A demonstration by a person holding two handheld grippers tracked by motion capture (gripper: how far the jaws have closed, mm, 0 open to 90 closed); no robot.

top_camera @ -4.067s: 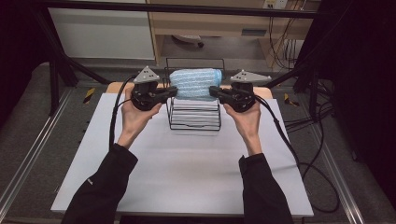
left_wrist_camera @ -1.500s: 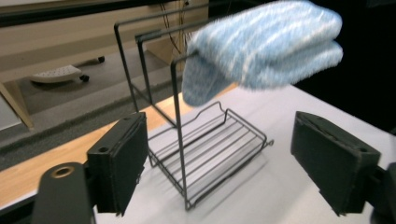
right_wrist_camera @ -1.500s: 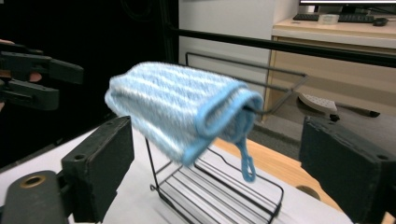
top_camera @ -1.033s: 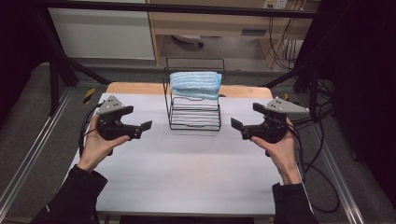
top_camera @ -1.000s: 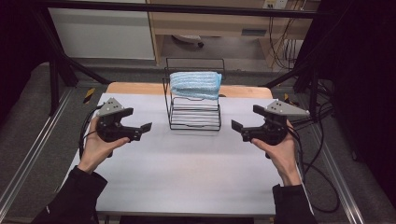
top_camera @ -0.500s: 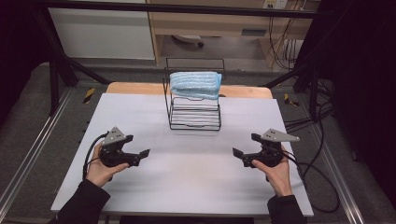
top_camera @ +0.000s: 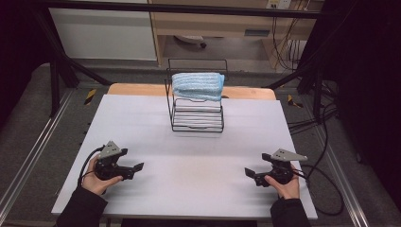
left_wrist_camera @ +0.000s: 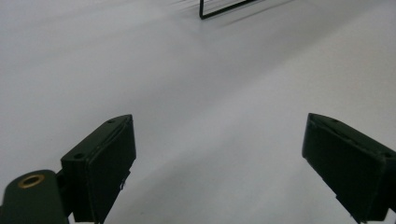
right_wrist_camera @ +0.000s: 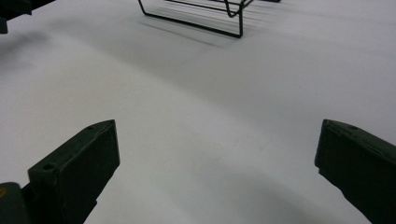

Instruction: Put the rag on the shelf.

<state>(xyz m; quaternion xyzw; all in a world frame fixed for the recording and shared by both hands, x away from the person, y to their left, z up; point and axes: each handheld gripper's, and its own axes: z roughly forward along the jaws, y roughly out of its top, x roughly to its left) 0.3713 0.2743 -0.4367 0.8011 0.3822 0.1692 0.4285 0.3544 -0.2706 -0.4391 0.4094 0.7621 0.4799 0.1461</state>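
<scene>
The wire rack [left_wrist_camera: 224, 9] is cut off by the top edge in both gripper views.

A folded blue towel [top_camera: 198, 85] lies draped atop the black wire rack [top_camera: 197, 112] at the table's far side.

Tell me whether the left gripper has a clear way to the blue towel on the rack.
Probably yes: the left gripper is open, and bare table lies between it and the towel draped over the wire rack.
</scene>
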